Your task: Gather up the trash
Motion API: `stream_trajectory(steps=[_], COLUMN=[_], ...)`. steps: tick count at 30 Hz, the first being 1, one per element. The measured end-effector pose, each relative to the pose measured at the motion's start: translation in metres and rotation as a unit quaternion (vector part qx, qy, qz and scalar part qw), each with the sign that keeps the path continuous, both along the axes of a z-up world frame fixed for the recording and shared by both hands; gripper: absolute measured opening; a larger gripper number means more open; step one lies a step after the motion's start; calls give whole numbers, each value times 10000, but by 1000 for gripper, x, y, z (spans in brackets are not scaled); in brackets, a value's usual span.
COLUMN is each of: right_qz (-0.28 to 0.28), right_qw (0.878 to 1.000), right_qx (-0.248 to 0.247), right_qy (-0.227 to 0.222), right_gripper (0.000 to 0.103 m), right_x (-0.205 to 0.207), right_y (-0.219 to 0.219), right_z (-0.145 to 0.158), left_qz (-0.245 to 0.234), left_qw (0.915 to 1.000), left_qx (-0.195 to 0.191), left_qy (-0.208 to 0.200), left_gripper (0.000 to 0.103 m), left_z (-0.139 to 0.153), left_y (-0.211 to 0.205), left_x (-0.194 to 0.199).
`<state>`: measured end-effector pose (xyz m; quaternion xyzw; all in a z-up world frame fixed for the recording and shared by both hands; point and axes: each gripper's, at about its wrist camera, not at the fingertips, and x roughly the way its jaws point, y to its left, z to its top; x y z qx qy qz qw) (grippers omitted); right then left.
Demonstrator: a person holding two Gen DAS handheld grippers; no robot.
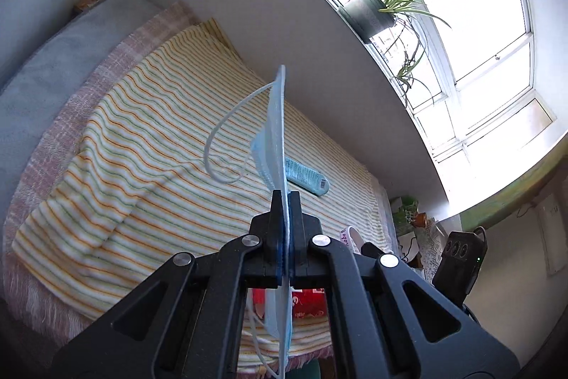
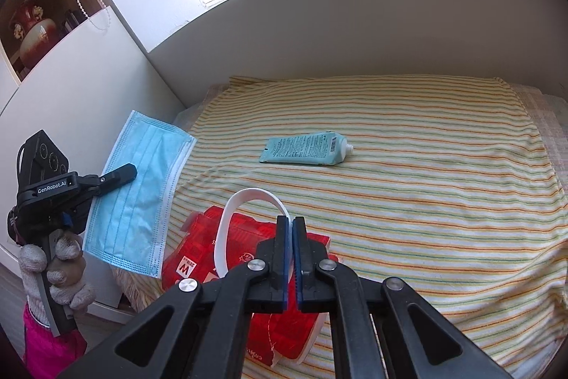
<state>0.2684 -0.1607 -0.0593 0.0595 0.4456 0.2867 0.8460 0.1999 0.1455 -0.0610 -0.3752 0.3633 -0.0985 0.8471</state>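
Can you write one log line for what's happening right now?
left gripper: shut on mask, lifted | right gripper: shut on bag handle | tube: on blanket

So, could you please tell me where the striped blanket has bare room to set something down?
Free: the striped blanket right of the teal tube, and behind it toward the wall. Crowded: the front left corner, with the red bag.

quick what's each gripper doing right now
left gripper: shut on the pale blue pleated face mask
right gripper: shut on the red bag's white strap handle
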Motion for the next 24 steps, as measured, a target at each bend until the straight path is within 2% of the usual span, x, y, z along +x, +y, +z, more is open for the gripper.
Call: stream_trajectory(steps=[13,19,24], right_qz=[57,217,333], right_qw=[9989,9983,9982], right_qx=[379,396,390], right_qy=[-256,-366,-317], right_gripper=[0,0,0], right_x=[-68,-106,-136], right_y=[-32,-40,-48], right_z=[26,28,18], left_qz=[-348,-622,-881], left_qw=[9988,9971,9954], left_qx=[87,317,355], left_qy=[-335,-286,-140], left_gripper=[0,0,0], left_z=[25,18,2], left_y=[-27,-54,-78], left_x=[-92,-128,-151])
